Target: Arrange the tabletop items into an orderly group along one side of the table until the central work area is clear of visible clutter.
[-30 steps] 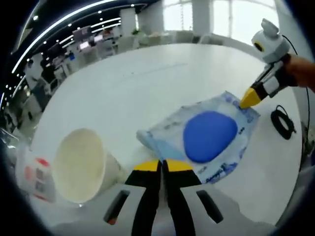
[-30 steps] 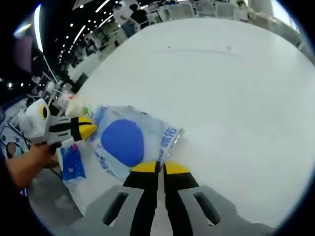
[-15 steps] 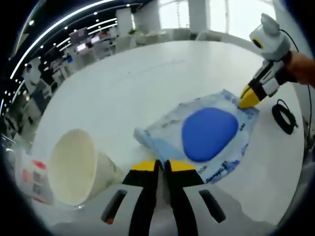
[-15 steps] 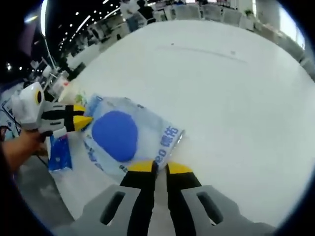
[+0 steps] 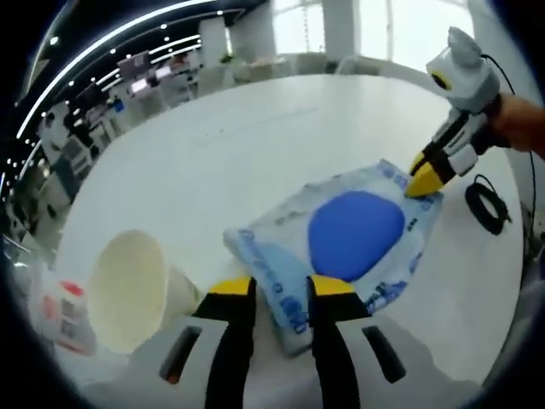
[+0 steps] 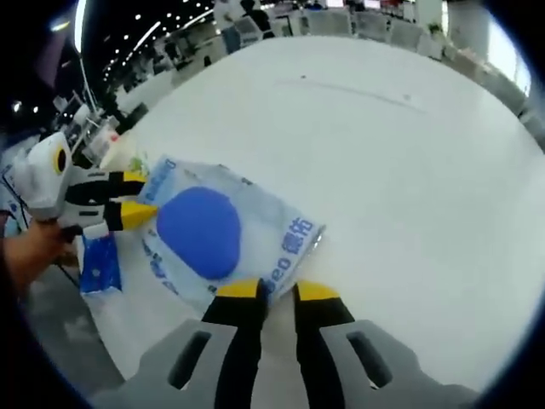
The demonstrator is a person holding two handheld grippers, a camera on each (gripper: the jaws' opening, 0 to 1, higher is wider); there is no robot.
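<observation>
On the white round table (image 5: pixel 213 145) lies a flat pale-blue plastic packet (image 5: pixel 341 243) with a large dark-blue oval printed on it and blue lettering along one edge. In the left gripper view the packet sits just past centre toward 4 o'clock, and one of its corners reaches down between the yellow-tipped jaws of the left gripper (image 5: pixel 279 294). Those jaws stand parted, one on each side of the corner; whether they touch the plastic cannot be told. At 2 o'clock in the same view the right gripper (image 5: pixel 423 175) comes in, a hand (image 5: pixel 519 123) behind it, its yellow tips at the packet's far corner. A white paper cup (image 5: pixel 128 290) lies on its side at 8 o'clock, mouth toward the camera, and just beyond it at the table edge stands a small clear container (image 5: pixel 64 311) with a red and white label. A coiled black cable (image 5: pixel 485 209) rests at 3 o'clock, apart from the packet.

In the right gripper view the packet (image 6: pixel 221 234) lies at 9 to 10 o'clock from centre, its near edge between the spread jaws of the right gripper (image 6: pixel 275 292), which are likewise apart with a gap showing. The left gripper (image 6: pixel 140 196) enters at 9 o'clock, its two tips separated around the packet's opposite corner. Below it, at 8 o'clock, lies a small blue packet (image 6: pixel 100 264) near the table edge.
</observation>
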